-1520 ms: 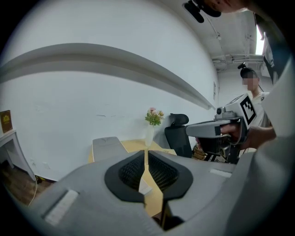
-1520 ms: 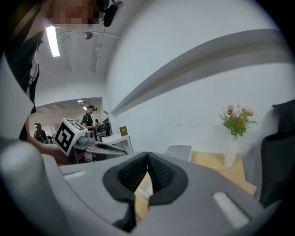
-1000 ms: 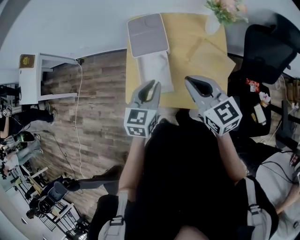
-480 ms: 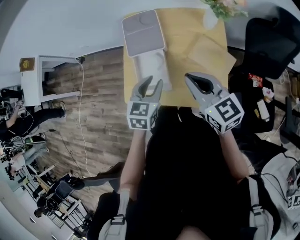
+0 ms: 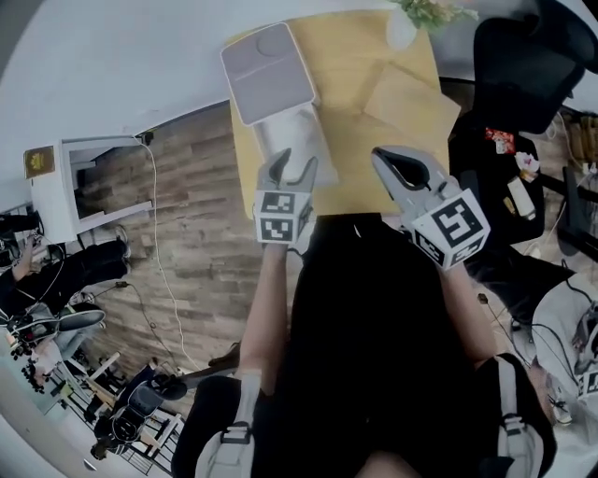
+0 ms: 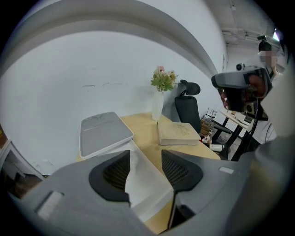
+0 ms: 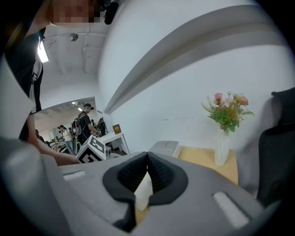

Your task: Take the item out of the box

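Observation:
A white box (image 5: 291, 140) lies open at the left end of the yellow table (image 5: 350, 65), its grey lid (image 5: 269, 73) folded back behind it. What is inside I cannot make out. My left gripper (image 5: 295, 161) hangs over the box's near end. Its jaws have just been opening and stand open, with nothing pressed between them. In the left gripper view the box (image 6: 147, 182) shows through the gap of that gripper (image 6: 145, 156). My right gripper (image 5: 377, 155) hovers to the right of the box over bare table, its tips touching, shut and empty (image 7: 147, 154).
A flat tan package (image 5: 406, 98) lies on the table's right half and a vase of flowers (image 5: 411, 23) stands at the back. A black office chair (image 5: 523, 65) sits beyond the right edge. To the left are wooden floor and a white cabinet (image 5: 65, 177).
The left gripper has come forward and down over the box's near end, and its jaws have spread apart. The right gripper has barely shifted.

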Available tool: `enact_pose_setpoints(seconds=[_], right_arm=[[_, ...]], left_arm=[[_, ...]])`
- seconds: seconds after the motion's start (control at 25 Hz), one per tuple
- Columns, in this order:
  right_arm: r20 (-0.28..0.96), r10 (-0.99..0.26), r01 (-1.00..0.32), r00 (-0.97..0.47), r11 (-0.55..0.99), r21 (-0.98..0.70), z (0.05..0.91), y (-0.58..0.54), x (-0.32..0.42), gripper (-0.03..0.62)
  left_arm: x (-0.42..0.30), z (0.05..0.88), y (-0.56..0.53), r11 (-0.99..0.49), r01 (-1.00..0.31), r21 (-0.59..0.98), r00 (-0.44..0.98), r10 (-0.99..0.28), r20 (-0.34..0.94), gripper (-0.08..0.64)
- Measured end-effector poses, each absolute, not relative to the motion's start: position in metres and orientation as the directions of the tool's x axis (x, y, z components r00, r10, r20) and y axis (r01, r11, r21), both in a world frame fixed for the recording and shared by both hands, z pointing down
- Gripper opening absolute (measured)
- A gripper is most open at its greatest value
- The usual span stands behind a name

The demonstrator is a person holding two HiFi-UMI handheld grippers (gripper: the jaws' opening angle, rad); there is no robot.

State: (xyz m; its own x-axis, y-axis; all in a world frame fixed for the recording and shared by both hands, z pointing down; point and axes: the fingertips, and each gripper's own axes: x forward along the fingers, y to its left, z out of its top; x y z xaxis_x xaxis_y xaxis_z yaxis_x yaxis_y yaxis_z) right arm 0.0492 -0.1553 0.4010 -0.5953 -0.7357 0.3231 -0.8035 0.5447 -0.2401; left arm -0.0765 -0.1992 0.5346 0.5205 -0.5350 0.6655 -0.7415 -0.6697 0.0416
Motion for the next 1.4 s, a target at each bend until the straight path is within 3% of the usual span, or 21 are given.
enact_pose_setpoints(seconds=[0.6, 1.4], right_arm=[[0.412, -0.799, -0.899, -0.439, 0.387, -0.207, 0.406, -0.168, 0.037, 0.003], [0.467, -0.829, -0.949, -0.308, 0.236, -0.209, 0.423, -0.160, 0.036, 0.003]], left_arm=[[-0.088, 0.606, -0.253, -0.769, -0.639, 0.024, 0.511, -0.400, 0.761, 0.286], [-0.083, 0.668, -0.275, -0.838, -0.545, -0.033, 0.420, -0.306, 0.854, 0.296]])
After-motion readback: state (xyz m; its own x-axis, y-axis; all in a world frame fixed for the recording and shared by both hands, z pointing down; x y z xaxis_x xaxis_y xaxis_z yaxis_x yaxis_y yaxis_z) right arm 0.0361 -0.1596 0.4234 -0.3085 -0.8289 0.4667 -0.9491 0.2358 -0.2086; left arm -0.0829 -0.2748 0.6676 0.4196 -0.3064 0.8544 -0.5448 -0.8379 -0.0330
